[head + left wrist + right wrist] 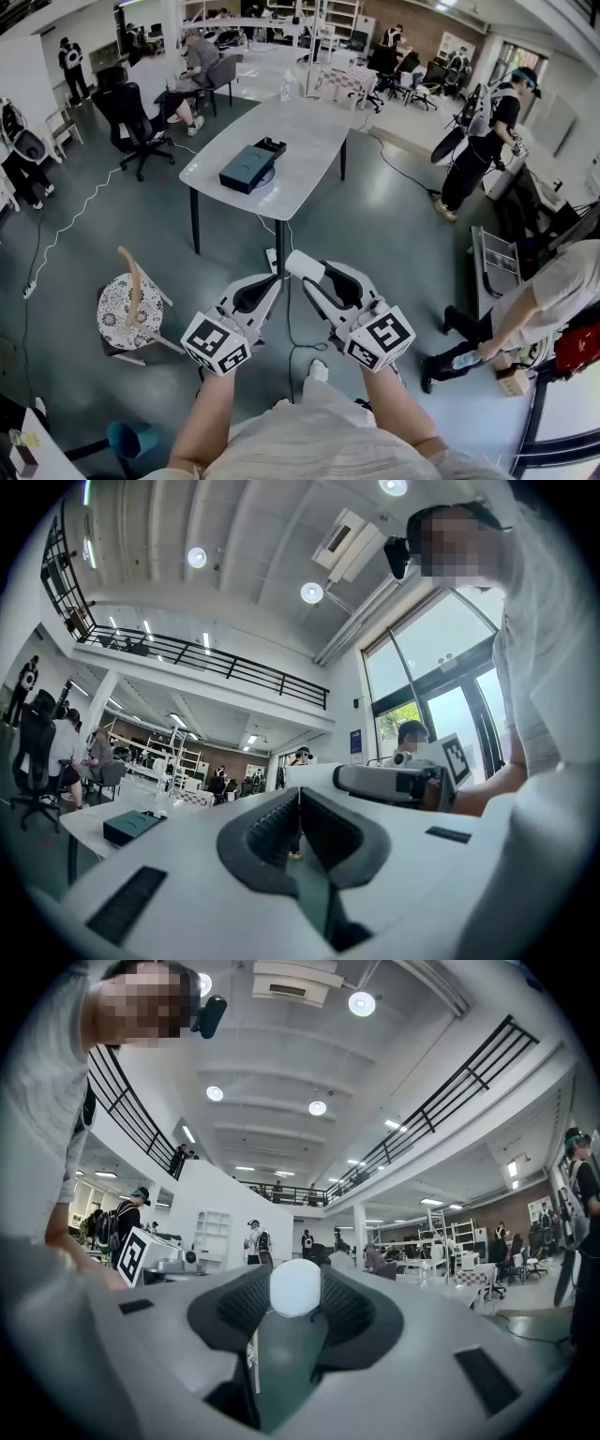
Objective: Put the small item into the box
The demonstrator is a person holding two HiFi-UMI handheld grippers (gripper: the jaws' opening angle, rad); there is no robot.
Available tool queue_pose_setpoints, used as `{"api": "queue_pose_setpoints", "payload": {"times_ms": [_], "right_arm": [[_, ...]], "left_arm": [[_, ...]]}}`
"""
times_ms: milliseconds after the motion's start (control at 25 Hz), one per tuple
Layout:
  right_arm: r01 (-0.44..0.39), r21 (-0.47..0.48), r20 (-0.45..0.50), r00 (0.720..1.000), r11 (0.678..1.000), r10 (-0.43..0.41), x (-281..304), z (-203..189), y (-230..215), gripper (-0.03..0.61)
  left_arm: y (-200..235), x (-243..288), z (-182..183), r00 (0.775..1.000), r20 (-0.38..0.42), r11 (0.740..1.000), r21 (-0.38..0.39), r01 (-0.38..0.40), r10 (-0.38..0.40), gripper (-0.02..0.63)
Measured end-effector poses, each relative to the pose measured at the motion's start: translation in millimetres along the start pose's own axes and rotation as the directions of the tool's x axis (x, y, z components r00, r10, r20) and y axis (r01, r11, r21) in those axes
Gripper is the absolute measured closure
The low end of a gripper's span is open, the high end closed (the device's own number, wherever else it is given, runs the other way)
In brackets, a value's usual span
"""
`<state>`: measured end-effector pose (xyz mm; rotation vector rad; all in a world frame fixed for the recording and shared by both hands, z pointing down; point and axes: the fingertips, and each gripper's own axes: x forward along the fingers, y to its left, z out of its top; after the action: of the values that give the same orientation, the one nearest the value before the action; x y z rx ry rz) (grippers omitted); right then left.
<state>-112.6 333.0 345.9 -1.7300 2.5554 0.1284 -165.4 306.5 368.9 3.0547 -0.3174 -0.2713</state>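
Note:
A small white round-ended item is pinched between the pads of my right gripper, held in the air above the floor; in the right gripper view the white item fills the gap at the tips of the right gripper. My left gripper hangs beside it, jaws shut with nothing between them, as the left gripper view shows at the left gripper. A dark box with a lid lies on the white table ahead, well beyond both grippers; the box shows at left in the left gripper view.
A small stool with a patterned seat stands on the floor at left. A cable runs across the floor under the grippers. Office chairs and several people stand around the room. A person bends down at right.

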Motion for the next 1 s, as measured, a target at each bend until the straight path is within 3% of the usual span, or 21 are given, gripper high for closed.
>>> {"api": "queue_pose_setpoints", "payload": {"times_ms": [360,760,1000], "right_arm": [[-0.039,0.004,-0.011,0.999,0.999,0.039,43.0,-12.6,-47.3,0.4],[-0.08,0.031,-0.014,0.997,0.996,0.08,95.6,-23.4,-140.9,0.4],[-0.116,0.037,-0.007,0.993,0.993,0.116,119.9,-24.1,-187.6,0.4]], "left_arm": [[47.3,35.2,-11.0,0.999,-0.01,0.999,-0.001,-0.047,0.047,0.592],[113.1,117.6,-26.8,0.996,-0.024,0.996,-0.028,-0.086,0.085,0.592],[143.7,159.0,-25.6,0.993,-0.024,0.993,-0.003,-0.116,0.116,0.592]]}}
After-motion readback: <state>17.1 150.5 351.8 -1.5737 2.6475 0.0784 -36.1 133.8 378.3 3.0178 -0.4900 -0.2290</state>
